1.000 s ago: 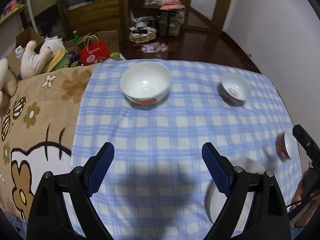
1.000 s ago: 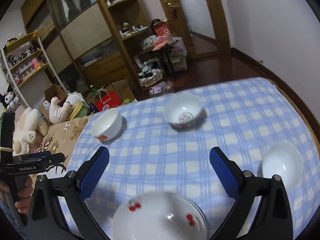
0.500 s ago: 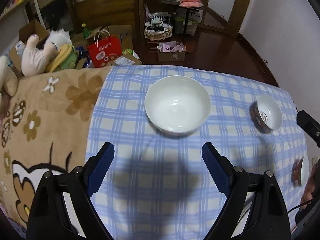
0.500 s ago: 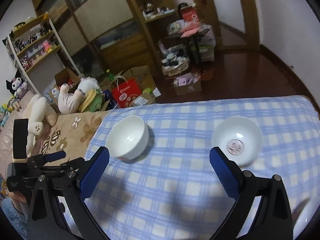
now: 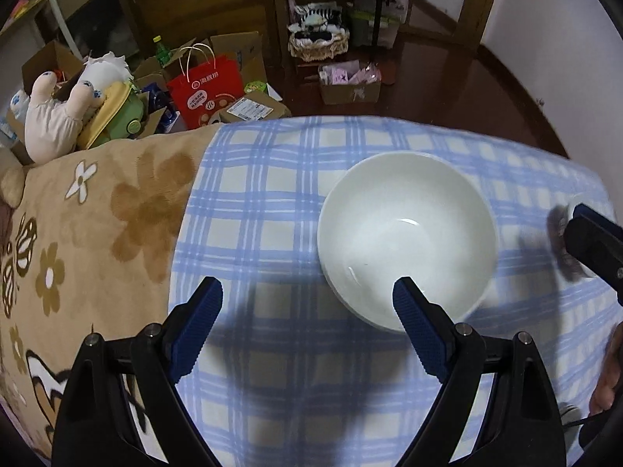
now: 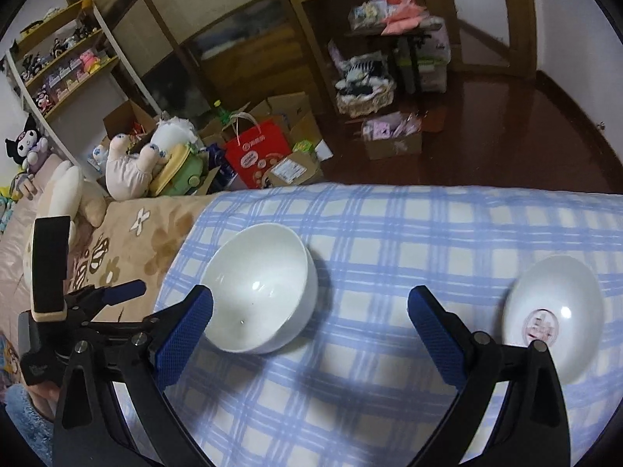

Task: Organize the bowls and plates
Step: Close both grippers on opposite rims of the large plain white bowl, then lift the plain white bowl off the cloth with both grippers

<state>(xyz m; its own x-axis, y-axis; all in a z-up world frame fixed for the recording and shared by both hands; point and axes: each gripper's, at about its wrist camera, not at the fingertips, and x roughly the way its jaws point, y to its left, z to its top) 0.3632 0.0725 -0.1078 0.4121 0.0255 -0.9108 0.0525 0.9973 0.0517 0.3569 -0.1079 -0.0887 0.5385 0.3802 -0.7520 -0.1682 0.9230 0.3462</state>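
A large white bowl [image 5: 407,229] stands upright on the blue checked cloth [image 5: 272,202]. My left gripper [image 5: 307,311] is open and empty; its right fingertip [image 5: 405,292] sits over the bowl's near rim. In the right wrist view the same bowl [image 6: 257,288] lies left of centre, close to my right gripper's left fingertip [image 6: 202,303]. My right gripper [image 6: 311,315] is open and empty. A smaller white bowl with a red mark inside [image 6: 553,315] sits at the right, behind the right finger. The other gripper's body [image 5: 592,241] shows at the left wrist view's right edge.
A brown flowered blanket [image 5: 97,233] borders the cloth on the left. Plush toys [image 6: 128,163], a red paper bag [image 5: 206,89] and cardboard boxes [image 5: 346,85] crowd the dark wooden floor beyond the far edge. Shelves [image 6: 66,58] stand at the back left.
Both grippers have moved forward and left toward the large white bowl, which now looms larger. The cherry plate and the small plate have dropped out of view.
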